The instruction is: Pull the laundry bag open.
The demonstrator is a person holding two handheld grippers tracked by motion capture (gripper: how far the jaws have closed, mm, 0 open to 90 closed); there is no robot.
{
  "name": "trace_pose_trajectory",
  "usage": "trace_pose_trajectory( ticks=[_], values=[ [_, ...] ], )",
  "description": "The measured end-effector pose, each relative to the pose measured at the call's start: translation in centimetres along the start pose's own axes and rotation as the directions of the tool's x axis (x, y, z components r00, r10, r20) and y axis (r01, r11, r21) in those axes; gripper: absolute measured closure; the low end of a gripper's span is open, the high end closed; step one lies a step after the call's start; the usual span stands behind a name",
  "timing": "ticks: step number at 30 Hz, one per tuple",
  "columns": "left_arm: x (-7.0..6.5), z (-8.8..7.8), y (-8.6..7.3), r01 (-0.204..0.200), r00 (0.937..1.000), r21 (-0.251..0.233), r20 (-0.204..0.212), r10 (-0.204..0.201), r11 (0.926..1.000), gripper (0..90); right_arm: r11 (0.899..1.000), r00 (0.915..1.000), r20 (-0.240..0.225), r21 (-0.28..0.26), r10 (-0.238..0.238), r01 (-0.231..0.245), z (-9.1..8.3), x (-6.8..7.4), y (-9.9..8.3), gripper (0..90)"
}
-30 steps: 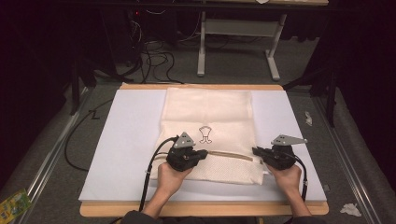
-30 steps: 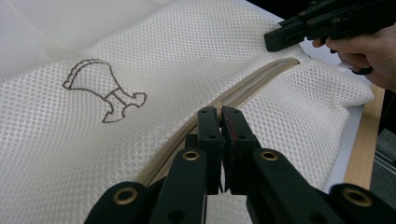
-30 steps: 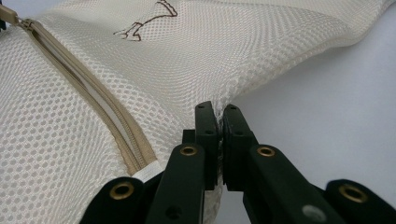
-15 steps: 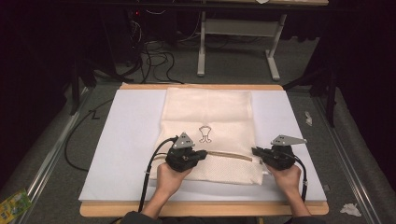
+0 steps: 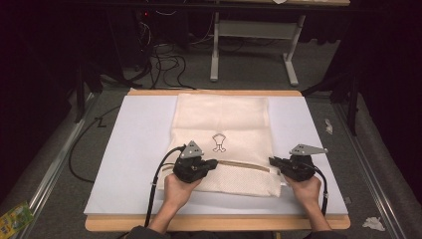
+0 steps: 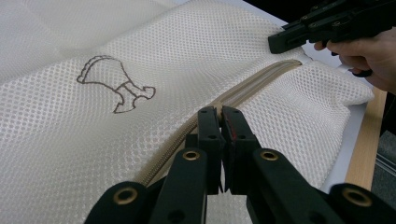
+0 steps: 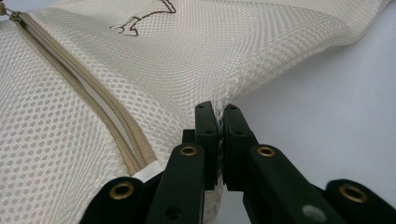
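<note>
No readable text or numbers anywhere; just a small brown outline emblem (image 6: 114, 88) printed on the cream mesh bag (image 6: 56, 154), left of frame centre.

The mesh bag (image 5: 221, 129) is cream, woven in a fine honeycomb pattern, with a tan zipper (image 6: 243, 91) and a dark brown outline emblem (image 6: 114, 86). It lies on a white sheet (image 5: 134, 149) over the light wooden desk (image 5: 214, 223). Both tongs are black, left (image 6: 220, 112) and right (image 7: 217, 109), with brass-coloured rivets.
</note>
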State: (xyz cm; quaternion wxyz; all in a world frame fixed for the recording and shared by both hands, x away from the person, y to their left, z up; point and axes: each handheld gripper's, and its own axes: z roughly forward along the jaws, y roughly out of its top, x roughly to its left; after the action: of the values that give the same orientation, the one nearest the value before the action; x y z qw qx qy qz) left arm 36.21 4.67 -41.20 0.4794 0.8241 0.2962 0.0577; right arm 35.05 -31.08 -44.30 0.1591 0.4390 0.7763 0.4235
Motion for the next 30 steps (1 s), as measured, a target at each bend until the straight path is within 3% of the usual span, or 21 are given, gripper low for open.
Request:
trace_pose_trajectory(
  ticks=[30],
  values=[
    [0.9,-1.7,-0.5,0.020,0.9997,-0.021,-0.017,-0.021,0.9996,87.2,1.000,0.9999,0.005,0.004,0.012,-0.012,0.0,-0.4,-0.4,88.3]
  ],
)
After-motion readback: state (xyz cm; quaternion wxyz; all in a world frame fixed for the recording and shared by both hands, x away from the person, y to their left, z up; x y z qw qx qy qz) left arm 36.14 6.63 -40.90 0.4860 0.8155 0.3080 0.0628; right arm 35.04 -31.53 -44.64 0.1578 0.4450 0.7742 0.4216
